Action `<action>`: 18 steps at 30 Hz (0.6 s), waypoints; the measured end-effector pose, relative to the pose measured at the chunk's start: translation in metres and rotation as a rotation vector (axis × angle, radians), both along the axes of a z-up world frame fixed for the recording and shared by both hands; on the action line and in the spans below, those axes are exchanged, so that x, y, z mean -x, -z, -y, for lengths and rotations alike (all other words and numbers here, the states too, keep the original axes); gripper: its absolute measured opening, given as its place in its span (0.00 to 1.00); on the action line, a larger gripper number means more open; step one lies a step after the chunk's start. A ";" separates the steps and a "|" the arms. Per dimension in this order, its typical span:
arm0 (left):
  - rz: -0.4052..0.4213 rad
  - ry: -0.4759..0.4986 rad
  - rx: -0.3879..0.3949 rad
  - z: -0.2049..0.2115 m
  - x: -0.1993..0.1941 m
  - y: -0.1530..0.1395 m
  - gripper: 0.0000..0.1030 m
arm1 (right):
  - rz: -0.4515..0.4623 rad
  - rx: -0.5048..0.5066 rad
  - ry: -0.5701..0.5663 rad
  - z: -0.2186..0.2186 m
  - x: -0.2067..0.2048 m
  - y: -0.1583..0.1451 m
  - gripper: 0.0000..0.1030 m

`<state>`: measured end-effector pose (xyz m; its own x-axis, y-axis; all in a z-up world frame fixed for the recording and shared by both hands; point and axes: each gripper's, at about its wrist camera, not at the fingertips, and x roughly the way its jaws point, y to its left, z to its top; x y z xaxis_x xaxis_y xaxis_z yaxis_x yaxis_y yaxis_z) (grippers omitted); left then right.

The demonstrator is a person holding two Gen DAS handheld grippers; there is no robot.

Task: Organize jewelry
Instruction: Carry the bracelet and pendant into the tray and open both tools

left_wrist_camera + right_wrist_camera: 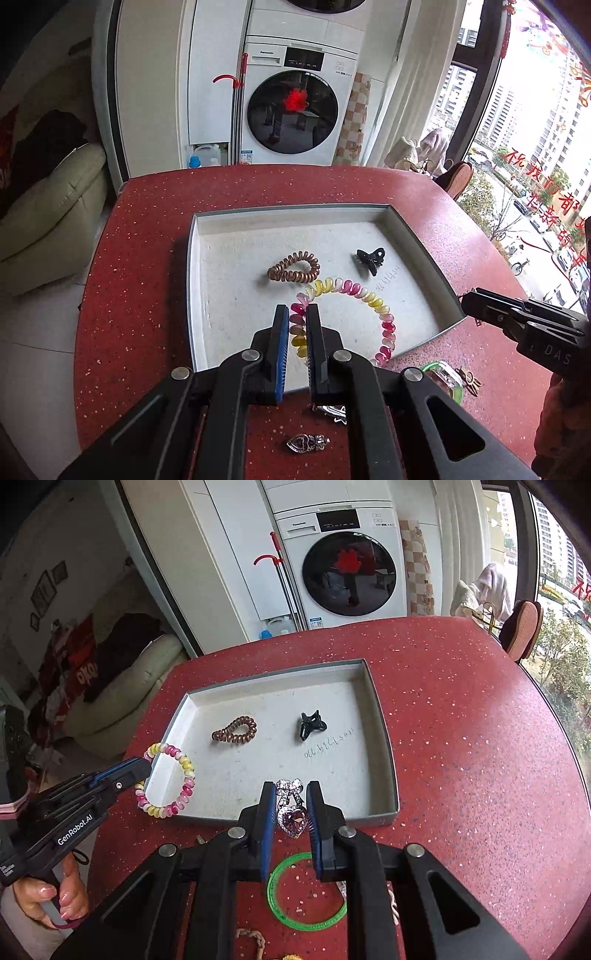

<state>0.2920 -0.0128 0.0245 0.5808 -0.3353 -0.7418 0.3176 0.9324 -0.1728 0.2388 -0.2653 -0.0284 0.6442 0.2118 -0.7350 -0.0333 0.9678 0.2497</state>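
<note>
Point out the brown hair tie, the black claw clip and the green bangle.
brown hair tie [235, 730], right wrist view, coil's middle.
black claw clip [311, 725], right wrist view, its body.
green bangle [274, 904], right wrist view, left rim.

Straight ahead of the tool, a white washing machine [295, 107] is standing against the wall; a pale sofa [48, 218] is sitting off left, daylight is pouring through windows [535, 147] at right.
</note>
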 end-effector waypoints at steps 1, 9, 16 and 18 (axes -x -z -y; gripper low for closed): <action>-0.013 -0.003 -0.007 0.001 -0.007 0.004 0.26 | -0.004 0.010 -0.004 -0.001 -0.007 0.001 0.18; -0.144 -0.011 -0.045 0.008 -0.046 0.046 0.26 | -0.103 0.013 -0.012 -0.003 -0.058 0.038 0.18; -0.176 -0.020 -0.111 0.019 -0.066 0.067 0.26 | -0.160 0.028 -0.002 -0.003 -0.086 0.067 0.18; -0.165 -0.035 -0.120 0.021 -0.071 0.068 0.26 | -0.165 0.030 0.010 -0.002 -0.094 0.070 0.18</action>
